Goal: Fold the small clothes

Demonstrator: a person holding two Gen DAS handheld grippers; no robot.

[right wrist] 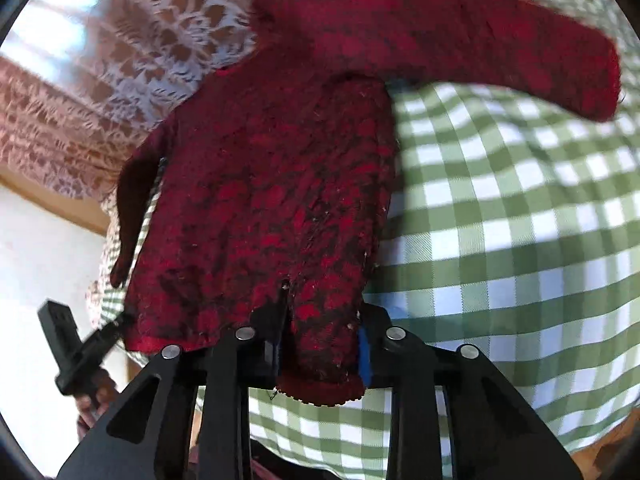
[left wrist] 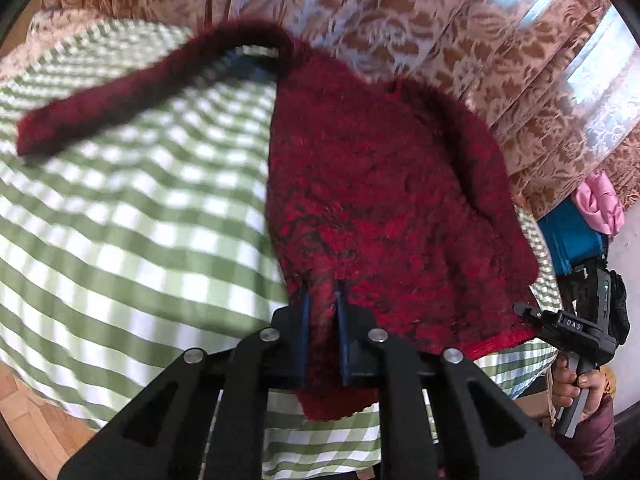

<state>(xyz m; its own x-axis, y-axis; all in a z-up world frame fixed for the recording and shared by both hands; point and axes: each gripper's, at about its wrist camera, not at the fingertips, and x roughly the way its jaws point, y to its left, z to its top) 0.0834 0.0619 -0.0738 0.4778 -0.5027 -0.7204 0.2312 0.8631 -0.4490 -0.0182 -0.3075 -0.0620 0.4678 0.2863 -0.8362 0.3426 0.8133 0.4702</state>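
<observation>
Red knit sweater (left wrist: 384, 200) hem is clamped by left tool (left wrist: 322, 300) and right tool (right wrist: 320, 320), over green checked bedsheet (left wrist: 140, 220).

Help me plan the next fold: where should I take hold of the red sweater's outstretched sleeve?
Probably at the cuff end of the sleeve, coming from above. It lies flat and straight across the checked bedsheet, clear of the sweater body, so its free end lifts easily.

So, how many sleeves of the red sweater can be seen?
2. One sleeve stretches out over the green checked cloth; the other sleeve lies along the sweater's opposite side, by the cloth's edge, partly hidden.
</observation>
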